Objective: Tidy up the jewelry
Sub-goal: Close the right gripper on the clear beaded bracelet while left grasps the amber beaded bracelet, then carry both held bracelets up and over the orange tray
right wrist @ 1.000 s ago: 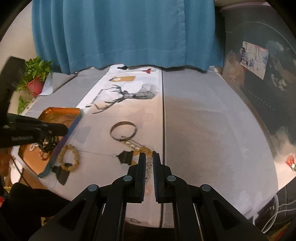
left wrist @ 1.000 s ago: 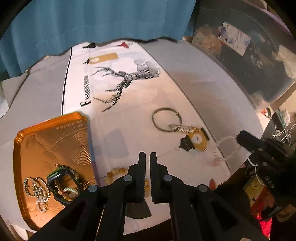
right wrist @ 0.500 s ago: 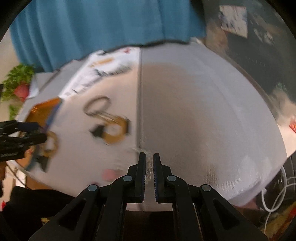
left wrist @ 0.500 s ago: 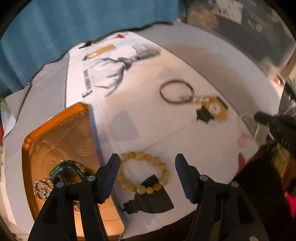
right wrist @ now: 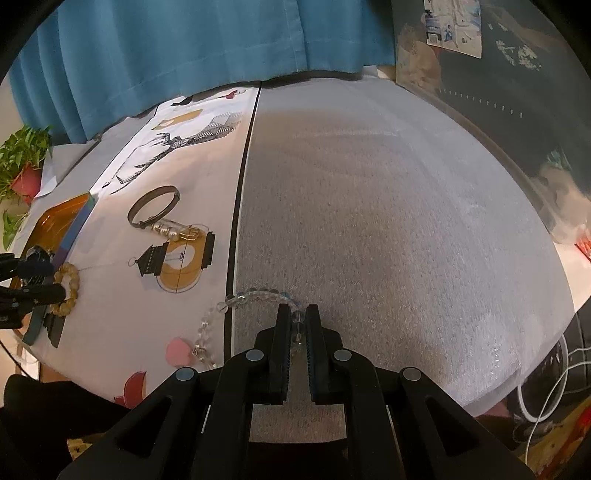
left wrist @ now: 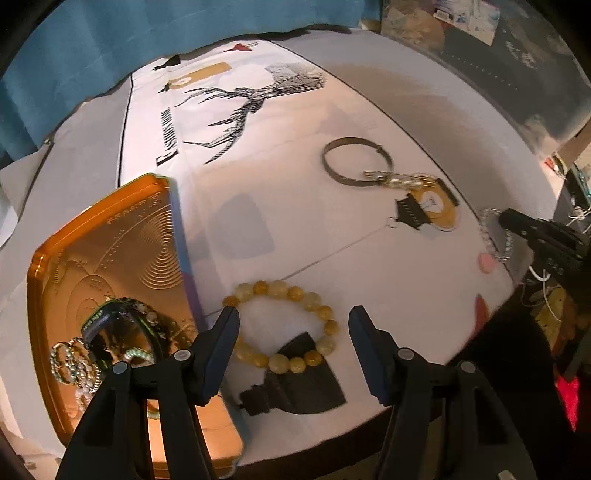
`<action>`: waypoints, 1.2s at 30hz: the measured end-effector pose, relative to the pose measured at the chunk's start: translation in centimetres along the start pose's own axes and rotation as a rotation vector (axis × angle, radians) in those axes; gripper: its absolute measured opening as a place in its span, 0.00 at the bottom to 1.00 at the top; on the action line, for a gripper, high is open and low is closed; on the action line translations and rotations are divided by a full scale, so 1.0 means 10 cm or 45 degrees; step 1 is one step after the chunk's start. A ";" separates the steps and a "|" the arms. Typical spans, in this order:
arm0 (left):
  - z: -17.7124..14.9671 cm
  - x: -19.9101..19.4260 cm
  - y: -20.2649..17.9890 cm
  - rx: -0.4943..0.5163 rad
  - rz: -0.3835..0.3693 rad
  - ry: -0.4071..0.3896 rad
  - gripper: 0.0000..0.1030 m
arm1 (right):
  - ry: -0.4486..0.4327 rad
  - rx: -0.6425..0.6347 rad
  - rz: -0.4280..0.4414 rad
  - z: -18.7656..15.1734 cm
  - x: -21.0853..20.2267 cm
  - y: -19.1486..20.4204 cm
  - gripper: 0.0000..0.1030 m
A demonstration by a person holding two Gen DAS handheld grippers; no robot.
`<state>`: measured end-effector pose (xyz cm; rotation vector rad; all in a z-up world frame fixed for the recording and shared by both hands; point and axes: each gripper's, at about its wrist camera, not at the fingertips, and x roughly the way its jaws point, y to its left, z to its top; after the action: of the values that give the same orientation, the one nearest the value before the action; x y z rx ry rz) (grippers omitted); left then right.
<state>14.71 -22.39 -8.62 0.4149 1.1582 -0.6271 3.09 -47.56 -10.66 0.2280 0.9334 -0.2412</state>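
A yellow bead bracelet (left wrist: 325,321) lies on the white printed cloth near the table's front edge. My left gripper (left wrist: 293,314) is open and points steeply down, one finger on each side of the bracelet, pads apart from the beads. Left of it an orange tray (left wrist: 110,251) holds several rings and bracelets. My right gripper (right wrist: 297,314) is shut on a clear bead bracelet (right wrist: 255,293), whose loose end trails over the grey cloth. A metal bangle (left wrist: 356,162) and a pearl pin (left wrist: 402,181) lie further back.
A blue curtain (right wrist: 184,44) hangs behind the table. A potted plant (right wrist: 22,162) stands at the far left. White cables (right wrist: 546,387) lie below the table's right edge. A dark wall with a poster (right wrist: 454,26) is at the right.
My left gripper went from shut to open and sank over the yellow bracelet. My right gripper came down toward the table's near edge, still shut, with the clear beads between its fingers.
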 end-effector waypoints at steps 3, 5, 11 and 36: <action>-0.02 0.03 -0.09 0.012 -0.036 0.018 0.56 | -0.002 -0.002 0.001 0.00 0.00 0.00 0.08; -0.03 0.12 -0.13 0.014 -0.027 0.057 0.55 | -0.002 -0.002 0.004 0.00 0.01 -0.01 0.08; -0.06 0.15 -0.16 -0.025 -0.010 0.043 0.09 | -0.015 -0.016 -0.007 0.01 0.03 0.01 0.08; -0.54 -1.39 0.03 -0.239 -0.107 -0.352 0.09 | -0.250 -0.154 0.072 0.14 -1.28 0.64 0.08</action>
<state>7.41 -15.49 2.46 0.1149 0.9630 -0.6206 -1.23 -40.58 1.09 0.1164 0.7429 -0.1510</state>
